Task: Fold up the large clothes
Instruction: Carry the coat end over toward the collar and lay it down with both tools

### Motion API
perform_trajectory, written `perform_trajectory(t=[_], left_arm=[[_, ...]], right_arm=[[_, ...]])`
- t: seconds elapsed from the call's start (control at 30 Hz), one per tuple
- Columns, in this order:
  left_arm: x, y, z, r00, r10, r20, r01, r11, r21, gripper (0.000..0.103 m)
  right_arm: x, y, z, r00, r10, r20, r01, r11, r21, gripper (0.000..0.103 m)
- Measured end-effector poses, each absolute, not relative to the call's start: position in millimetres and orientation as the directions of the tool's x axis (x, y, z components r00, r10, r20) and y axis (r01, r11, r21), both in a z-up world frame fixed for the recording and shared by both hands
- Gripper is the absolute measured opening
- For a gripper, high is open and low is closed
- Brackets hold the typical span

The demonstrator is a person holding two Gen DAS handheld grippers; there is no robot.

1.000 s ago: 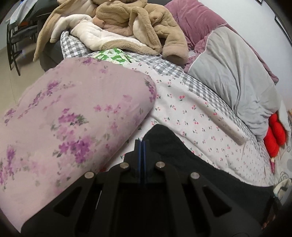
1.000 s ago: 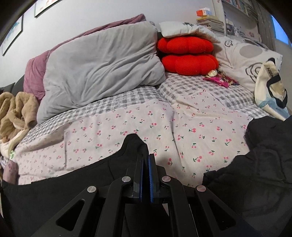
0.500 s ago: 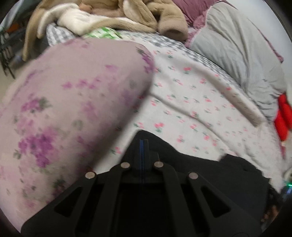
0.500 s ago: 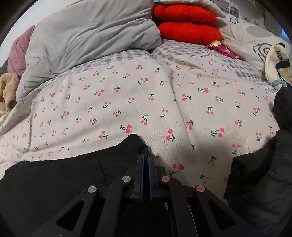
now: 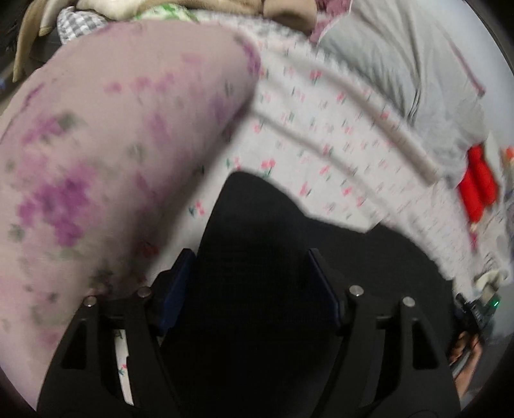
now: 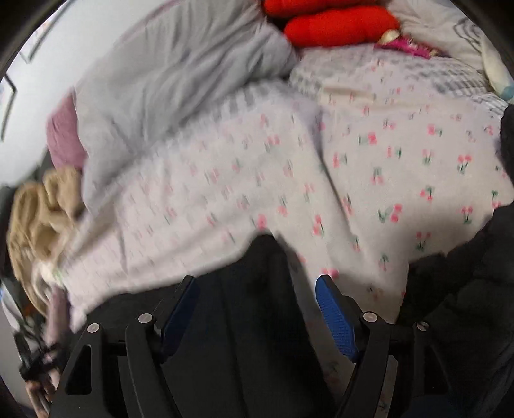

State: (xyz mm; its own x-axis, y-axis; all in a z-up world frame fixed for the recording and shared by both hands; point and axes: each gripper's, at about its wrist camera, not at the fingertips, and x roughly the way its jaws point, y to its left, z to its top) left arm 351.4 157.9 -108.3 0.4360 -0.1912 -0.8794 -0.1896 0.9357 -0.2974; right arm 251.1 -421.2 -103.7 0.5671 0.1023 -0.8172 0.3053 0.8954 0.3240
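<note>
Garment, black, soft knit fabric (image 5: 257, 225): lies on the white bedsheet printed with small red cherries (image 5: 321, 135), one rounded corner pointing up the bed in each wrist view (image 6: 263, 257). Both views blurred; fine detail of the cloth unreadable.

Left gripper (image 5: 250, 283): blue-padded fingers (image 5: 180, 276) spread wide, nothing pinched; black fabric lies loose between and beneath them.

Right gripper (image 6: 257, 305): likewise released, blue pads (image 6: 334, 315) well apart, the garment's corner lying between them without being gripped.

Progress, judged: the black garment's near edge appears laid flat across the sheet, both corners set down, which suggests one fold or a spreading-out is placed. Whether the piece is fully folded cannot be told; most of it is hidden under the grippers.

Outstanding, judged: a second dark bulky garment (image 6: 475, 289) sits rumpled at the right, unfolded. Tan fleece clothing (image 6: 41, 209) is heaped at the far left, also unfolded.

Surroundings: pink quilt with purple flowers (image 5: 112, 144) just beside the black garment; grey duvet (image 6: 180, 70); red cushions (image 6: 337, 22) at the headboard end.
</note>
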Motion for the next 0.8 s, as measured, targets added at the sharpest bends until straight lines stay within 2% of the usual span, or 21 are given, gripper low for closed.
perform_trajectory(t=[0.03, 0.07, 0.1, 0.13, 0.2, 0.33, 0.47, 0.53, 0.57, 0.63, 0.7, 0.8], left_arm=[[352.8, 153.8, -112.6, 0.425, -0.177, -0.888, -0.183, 0.944, -0.276, 0.016], [354.5, 149.8, -116.9, 0.415, -0.156, -0.896, -0.183, 0.951, -0.249, 0.008], [354.5, 147.9, -115.9, 0.425, -0.143, -0.894, -0.178, 0.955, -0.237, 0.007], [354.6, 145.9, -112.1, 0.444, -0.126, -0.887, -0.170, 0.960, -0.221, 0.006], [353.0, 146.7, -92.4, 0.515, -0.089, -0.853, -0.190, 0.958, -0.215, 0.006], [351.9, 148.7, -60.1, 0.630, -0.079, -0.773, -0.201, 0.944, -0.261, 0.006], [359.1, 138.2, -80.5, 0.634, 0.033, -0.772, -0.214, 0.967, -0.135, 0.006], [364.7, 139.5, -110.7, 0.589, 0.042, -0.807, -0.213, 0.972, -0.104, 0.006], [364.7, 142.1, -123.0, 0.565, 0.037, -0.824, -0.222, 0.969, -0.109, 0.006], [363.8, 142.1, -125.8, 0.577, 0.044, -0.815, -0.227, 0.968, -0.108, 0.007], [362.0, 136.1, -121.6, 0.594, 0.083, -0.800, -0.223, 0.973, -0.065, 0.007], [364.4, 138.5, -125.9, 0.585, 0.071, -0.808, -0.220, 0.973, -0.074, 0.008]], right_arm=[[254.2, -415.3, -110.7, 0.538, 0.075, -0.840, 0.299, 0.914, 0.273, 0.069], [256.9, -411.4, -116.3, 0.519, 0.057, -0.853, 0.289, 0.927, 0.238, 0.040], [258.7, -407.8, -119.7, 0.514, 0.052, -0.856, 0.275, 0.936, 0.222, 0.020], [260.1, -404.6, -119.6, 0.518, 0.046, -0.854, 0.265, 0.941, 0.212, 0.008], [261.6, -395.9, -106.0, 0.550, -0.020, -0.835, 0.254, 0.957, 0.144, 0.005], [259.0, -389.3, -68.1, 0.649, -0.081, -0.757, 0.271, 0.954, 0.130, 0.004], [271.3, -382.6, -51.7, 0.698, -0.142, -0.702, 0.290, 0.952, 0.097, 0.004], [283.4, -379.1, -69.7, 0.671, -0.162, -0.724, 0.293, 0.954, 0.058, 0.004], [291.9, -379.4, -95.9, 0.620, -0.167, -0.767, 0.295, 0.955, 0.031, 0.004], [296.9, -384.2, -129.2, 0.555, -0.144, -0.819, 0.302, 0.953, 0.037, 0.004], [297.7, -384.5, -123.1, 0.573, -0.168, -0.802, 0.313, 0.950, 0.025, 0.005], [296.4, -383.1, -124.3, 0.571, -0.182, -0.801, 0.316, 0.949, 0.009, 0.005]])
